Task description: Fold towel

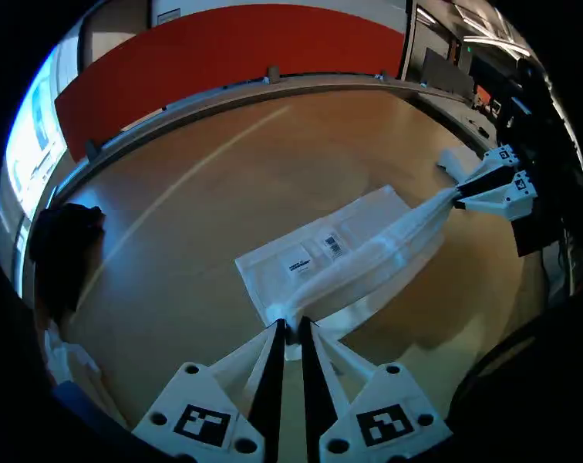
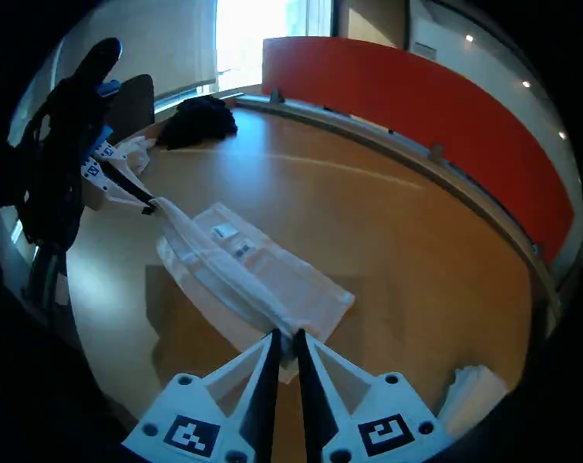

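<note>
My left gripper [image 1: 291,333] was closed on one corner of the towel [image 1: 353,255], and my right gripper [image 2: 285,339] pinched the other corner likewise. The edge hung stretched between them, the rest lying ahead on the table [image 1: 199,201]. I judged the fold half-made: next, both must carry this edge across evenly. I counted one towel, two grippers, and one dark bundle [image 2: 197,119] far beyond.

The left gripper view rides close behind the left claw [image 1: 291,324], looking low along the stretched towel [image 1: 353,258] toward the right claw [image 1: 456,197] at the far end. The right gripper view rides close behind that claw and faces back the opposite way toward the left one. Both share the towel, the desk [image 1: 191,231] and the red partition [image 1: 230,54].
</note>
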The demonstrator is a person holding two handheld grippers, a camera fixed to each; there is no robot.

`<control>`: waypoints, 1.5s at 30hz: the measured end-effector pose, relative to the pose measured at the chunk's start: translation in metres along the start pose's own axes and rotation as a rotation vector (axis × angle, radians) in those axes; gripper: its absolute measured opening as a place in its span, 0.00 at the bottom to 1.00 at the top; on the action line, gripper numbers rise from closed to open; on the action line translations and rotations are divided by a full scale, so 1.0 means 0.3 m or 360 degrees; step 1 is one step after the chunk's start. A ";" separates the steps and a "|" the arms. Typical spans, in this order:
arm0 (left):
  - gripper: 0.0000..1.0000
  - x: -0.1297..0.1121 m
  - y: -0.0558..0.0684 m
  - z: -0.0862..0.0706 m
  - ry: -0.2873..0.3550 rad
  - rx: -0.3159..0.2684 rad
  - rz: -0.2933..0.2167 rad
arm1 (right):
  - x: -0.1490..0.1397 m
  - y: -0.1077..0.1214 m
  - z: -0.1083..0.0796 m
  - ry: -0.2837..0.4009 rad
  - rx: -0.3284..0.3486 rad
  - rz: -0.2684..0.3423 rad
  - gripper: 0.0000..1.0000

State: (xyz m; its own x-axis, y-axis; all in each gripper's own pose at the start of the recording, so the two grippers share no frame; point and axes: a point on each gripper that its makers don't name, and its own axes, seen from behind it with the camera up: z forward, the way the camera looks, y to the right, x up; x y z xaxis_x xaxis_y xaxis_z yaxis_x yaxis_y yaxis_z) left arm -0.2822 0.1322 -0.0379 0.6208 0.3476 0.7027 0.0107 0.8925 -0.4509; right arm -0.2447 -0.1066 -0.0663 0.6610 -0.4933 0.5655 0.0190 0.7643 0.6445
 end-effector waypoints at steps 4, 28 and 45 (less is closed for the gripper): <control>0.14 -0.005 -0.016 0.035 -0.0017 0.0025 0.0033 | -0.005 0.010 0.028 -0.0017 0.0001 0.0006 0.15; 0.26 -0.013 -0.083 0.198 -0.0060 0.0111 0.0038 | -0.042 0.084 0.181 -0.0061 -0.0076 0.0124 0.17; 0.47 -0.014 -0.149 0.229 -0.0052 0.0226 0.0039 | -0.061 0.170 0.212 -0.0090 -0.0247 0.0121 0.41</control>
State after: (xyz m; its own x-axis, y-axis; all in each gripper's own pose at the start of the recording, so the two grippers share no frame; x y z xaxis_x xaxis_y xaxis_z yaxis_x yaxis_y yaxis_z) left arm -0.3390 0.1107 0.0169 0.5937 0.3769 0.7110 -0.1167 0.9145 -0.3873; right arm -0.3036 -0.0849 -0.0111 0.6217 -0.4509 0.6405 0.0890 0.8531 0.5141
